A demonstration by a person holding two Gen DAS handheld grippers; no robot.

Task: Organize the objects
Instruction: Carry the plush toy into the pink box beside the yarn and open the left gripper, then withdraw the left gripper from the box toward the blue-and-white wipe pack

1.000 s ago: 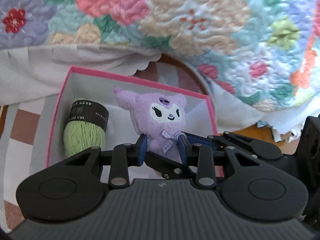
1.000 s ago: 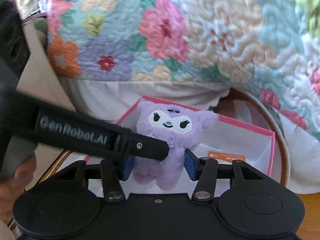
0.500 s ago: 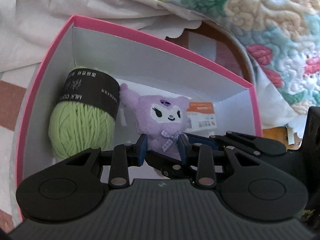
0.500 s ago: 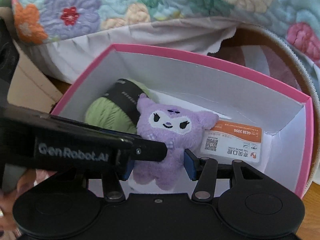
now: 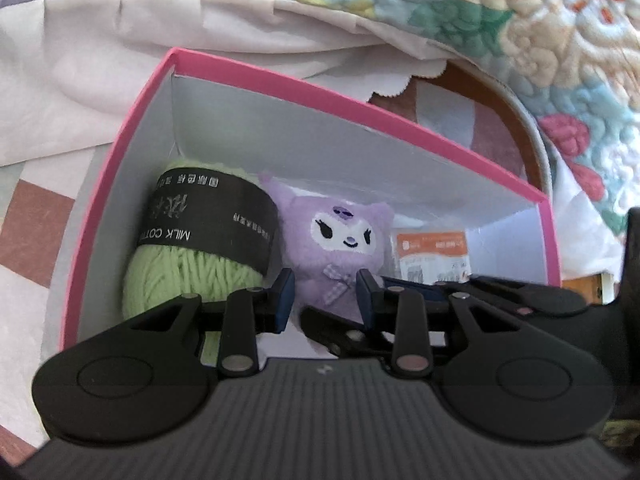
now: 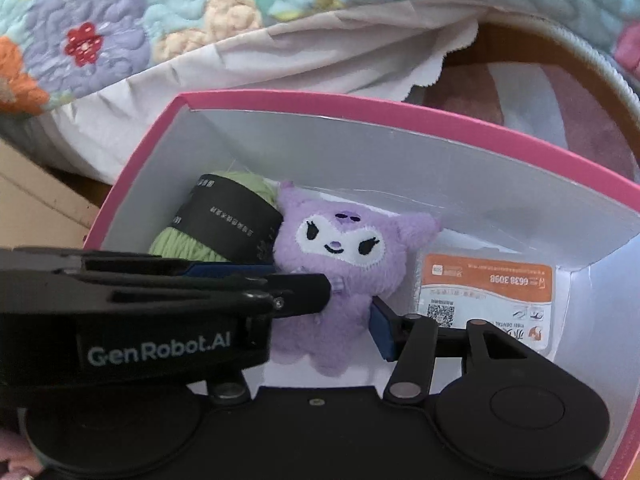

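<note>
A purple plush toy [image 5: 340, 248] sits inside a pink box [image 5: 120, 160] with white inner walls, next to a green yarn ball [image 5: 188, 268] with a black label. Both grippers close around the plush's lower body. My left gripper [image 5: 325, 294] has its blue pads at the plush's sides. My right gripper [image 6: 320, 320] holds the plush [image 6: 344, 264] from the other side; its left finger is hidden behind the left gripper's arm [image 6: 160, 308]. The box [image 6: 520, 136] and yarn [image 6: 224, 224] also show in the right wrist view.
An orange and white packet [image 6: 484, 300] lies in the box to the right of the plush, also seen in the left wrist view [image 5: 434, 252]. A floral quilt [image 5: 520, 20] with a white sheet [image 6: 280, 60] hangs behind the box. A round wooden-rimmed object [image 6: 580, 60] is at back right.
Both grippers have carried the plush down from above the box rim into the box, beside the yarn ball. The box now fills both views.
</note>
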